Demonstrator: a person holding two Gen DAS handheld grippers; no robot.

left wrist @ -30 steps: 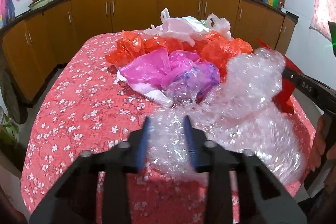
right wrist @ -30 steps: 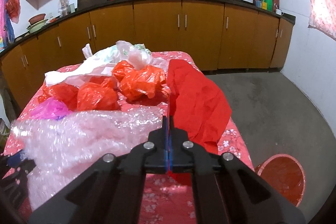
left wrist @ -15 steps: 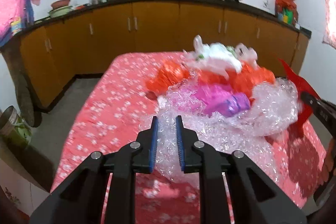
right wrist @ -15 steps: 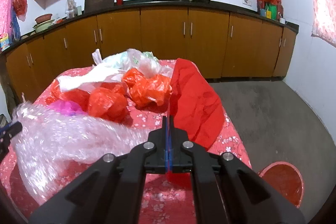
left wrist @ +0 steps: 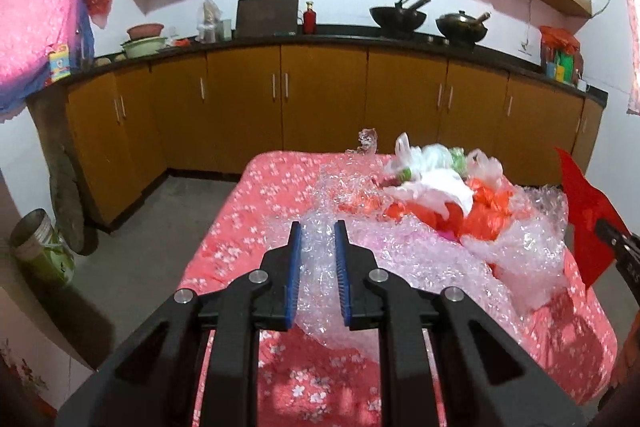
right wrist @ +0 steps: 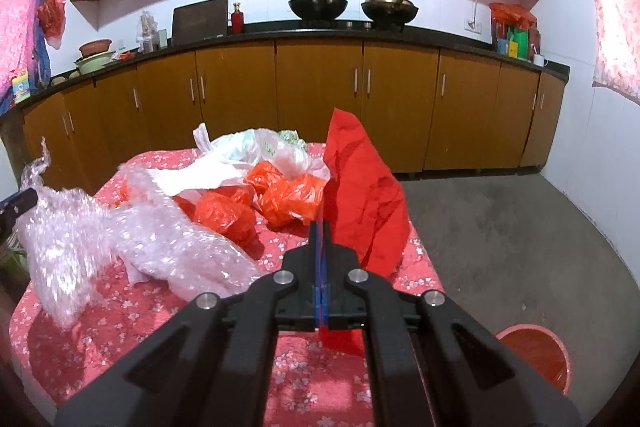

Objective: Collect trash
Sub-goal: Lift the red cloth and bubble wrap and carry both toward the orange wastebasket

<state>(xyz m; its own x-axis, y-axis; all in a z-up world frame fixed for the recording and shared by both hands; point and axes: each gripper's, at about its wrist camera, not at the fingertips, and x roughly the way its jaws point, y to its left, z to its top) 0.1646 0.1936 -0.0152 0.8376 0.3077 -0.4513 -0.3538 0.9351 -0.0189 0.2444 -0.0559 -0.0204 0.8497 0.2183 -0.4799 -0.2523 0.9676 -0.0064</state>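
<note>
floral red tablecloth [left wrist: 248, 227] before wooden cabinets [left wrist: 320, 99], grey floor [right wrist: 500, 227].

The surface [right wrist: 120, 327], under a pink floral cloth, carries bubble wrap [right wrist: 188, 251], orange bags [right wrist: 292, 199] and white bags [right wrist: 236, 155] toward its far edge.

The left gripper [left wrist: 318, 237] pinches clear bubble wrap [left wrist: 404, 267] above the floral table [left wrist: 248, 227]. Beyond the wrap lie orange bags [left wrist: 480, 215] and white bags [left wrist: 436, 183] (blurred); right of it hangs a red sheet [left wrist: 588, 223].
</note>
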